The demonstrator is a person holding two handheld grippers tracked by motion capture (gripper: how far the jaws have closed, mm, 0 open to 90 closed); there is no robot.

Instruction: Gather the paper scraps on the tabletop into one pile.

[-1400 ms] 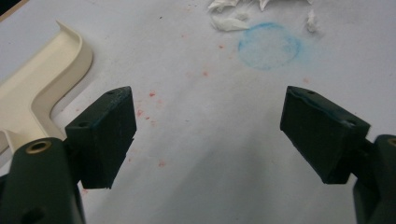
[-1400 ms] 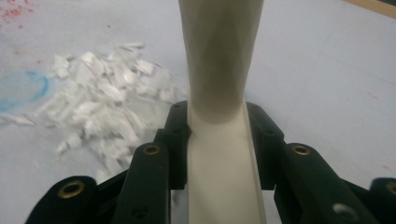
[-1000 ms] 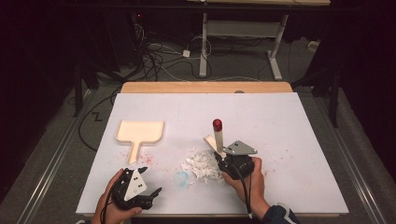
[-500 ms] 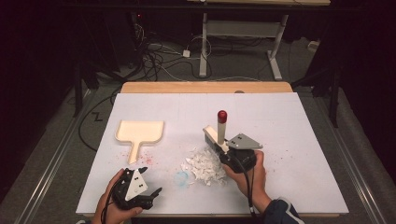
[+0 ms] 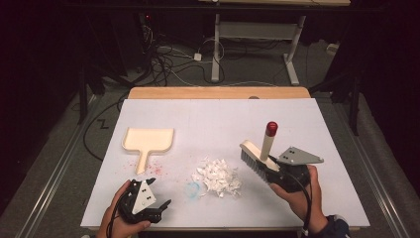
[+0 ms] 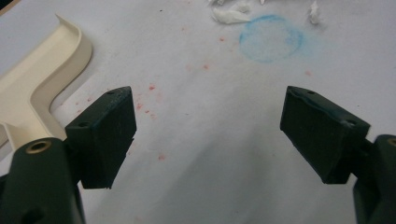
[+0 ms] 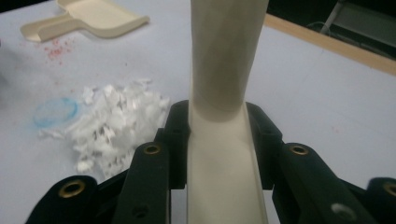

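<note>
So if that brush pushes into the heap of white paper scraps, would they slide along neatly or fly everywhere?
The paper scraps look small, thin and crumpled, so probably very light and apt to scatter. They lie loose, so likely some would slip past the brush held by the right gripper.

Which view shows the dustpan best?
The high view: the whole cream dustpan lies flat on the white table, its handle toward the person, left of the paper scraps. The left gripper view catches just part of its handle and rim. The right gripper view shows it far off, low-angled.
</note>
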